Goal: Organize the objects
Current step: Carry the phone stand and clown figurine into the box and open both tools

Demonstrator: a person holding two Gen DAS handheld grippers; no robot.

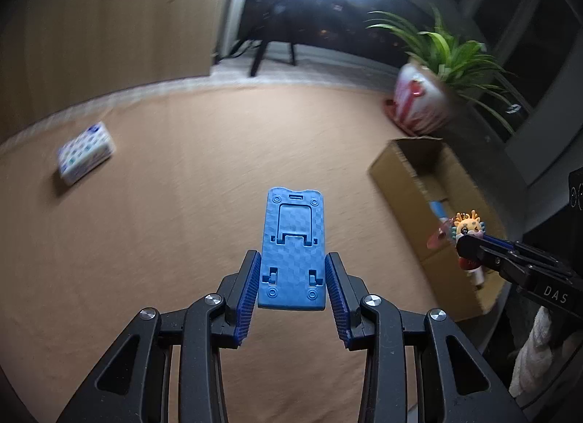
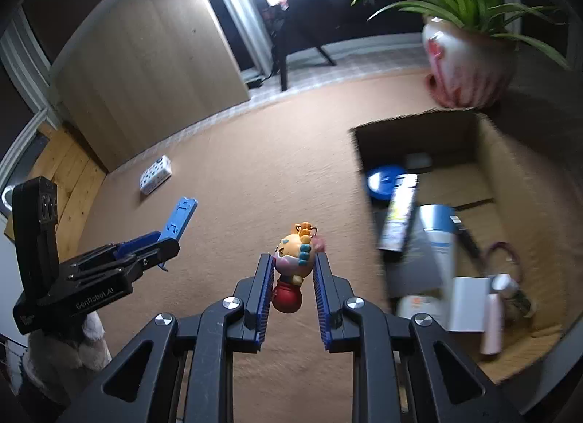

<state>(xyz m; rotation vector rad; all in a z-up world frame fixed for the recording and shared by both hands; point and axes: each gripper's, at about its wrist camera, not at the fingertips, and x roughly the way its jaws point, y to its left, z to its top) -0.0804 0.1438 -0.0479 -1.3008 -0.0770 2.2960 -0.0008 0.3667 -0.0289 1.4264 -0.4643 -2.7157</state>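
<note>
The left gripper (image 1: 292, 279) has its ribbed blue pads closed against the two long sides of a flat blue plastic folding phone stand (image 1: 292, 248), which juts forward from the jaws above the tan cloth-covered table (image 1: 182, 222), clear of it. The right gripper (image 2: 293, 277) is clamped narrowly on a small cartoon figurine keychain with a yellow head and red base (image 2: 293, 262), also held off the table — its head pokes out past the fingertips. An open brown cardboard box (image 2: 510, 175) sits along the table's right edge, already holding a blue disc, a white-and-blue cylinder, a white box and other items too blurred to name. At the far right corner, just beyond the box, stands a white-and-red ceramic pot with a green long-leafed plant (image 2: 470, 58). A small white patterned packet (image 1: 85, 157) lies alone near the far left edge. The broad middle of the table, between packet and box, lies bare — both grippers hang over it, well apart from each other.
</note>
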